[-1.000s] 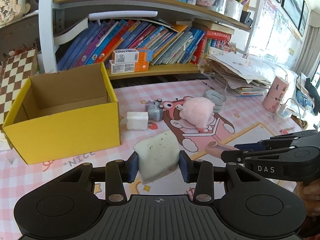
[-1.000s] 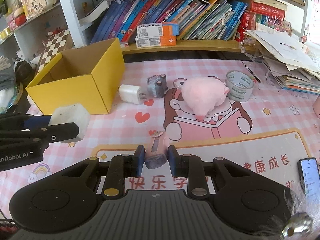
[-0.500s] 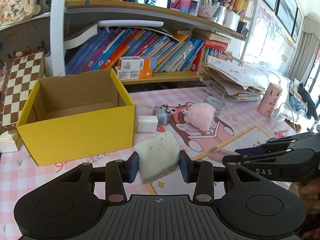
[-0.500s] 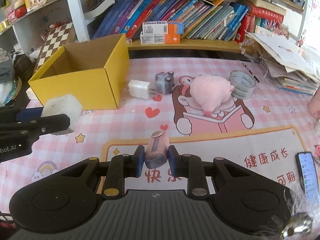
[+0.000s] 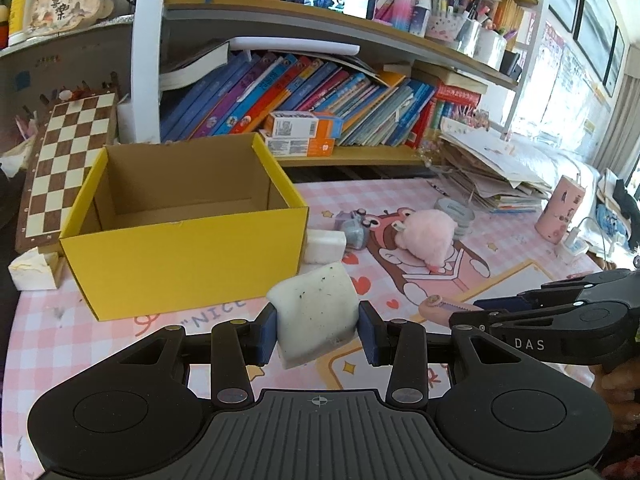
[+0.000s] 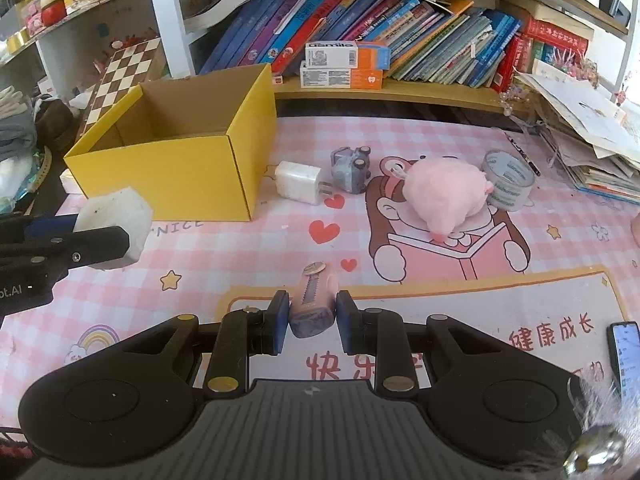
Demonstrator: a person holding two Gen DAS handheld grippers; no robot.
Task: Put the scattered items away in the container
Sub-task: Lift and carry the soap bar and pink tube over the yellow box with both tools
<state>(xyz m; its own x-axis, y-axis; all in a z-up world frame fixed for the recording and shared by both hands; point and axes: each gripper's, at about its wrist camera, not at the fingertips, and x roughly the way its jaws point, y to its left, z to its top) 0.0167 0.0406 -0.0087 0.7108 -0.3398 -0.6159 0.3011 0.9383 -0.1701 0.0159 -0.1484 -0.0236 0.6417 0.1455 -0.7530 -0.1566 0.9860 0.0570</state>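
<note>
The yellow box (image 5: 180, 256) now fills the left-centre of the left wrist view, larger and closer than a second ago. The left gripper (image 5: 318, 330) stays clenched on the white sponge (image 5: 316, 314) at lower centre; the right gripper (image 6: 310, 320) keeps grasping the pink cutter (image 6: 314, 300), lower centre.

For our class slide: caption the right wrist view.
Right tongs clamp a pink utility knife near the yellow box.

A child's study desk at home: crammed bookshelf (image 6: 360, 28), cartoon mat (image 6: 440, 280), chessboard (image 5: 68, 164).
</note>
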